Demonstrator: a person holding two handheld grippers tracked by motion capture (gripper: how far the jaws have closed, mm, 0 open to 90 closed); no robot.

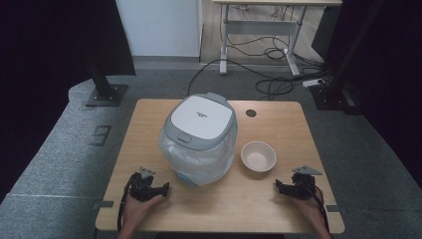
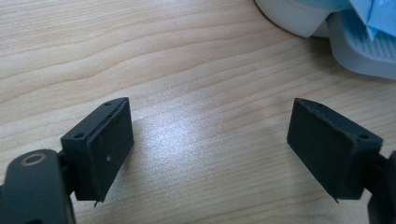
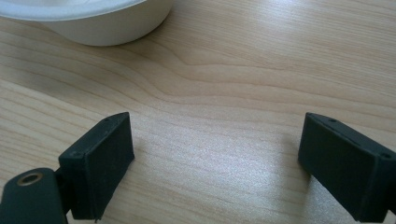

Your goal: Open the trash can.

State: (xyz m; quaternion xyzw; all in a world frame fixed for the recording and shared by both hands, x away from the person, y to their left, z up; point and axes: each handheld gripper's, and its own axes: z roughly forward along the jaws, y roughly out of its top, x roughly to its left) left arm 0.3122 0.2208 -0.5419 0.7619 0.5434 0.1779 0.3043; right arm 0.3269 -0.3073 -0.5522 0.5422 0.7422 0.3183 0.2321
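A white and grey rice cooker point(image 1: 199, 137) with its lid down stands at the middle of the wooden table point(image 1: 149, 114), its body wrapped in clear plastic. An empty white bowl point(image 1: 258, 156) sits just right of it. My left gripper point(image 1: 166, 188) rests low on the table near the front left, jaws wide open over bare wood point(image 2: 210, 140); the cooker's base point(image 2: 359, 51) shows at the upper right of the left gripper view. My right gripper point(image 1: 277, 186) rests at the front right, also wide open with nothing between its jaws point(image 3: 215, 158); the bowl's side point(image 3: 93, 21) lies beyond it.
A round cable hole point(image 1: 251, 113) sits near the table's far right edge. Beyond the table are grey floor, a black stand base point(image 1: 105, 94), loose cables point(image 1: 268, 82) and a desk frame point(image 1: 259, 30). Bare wood lies between the two grippers.
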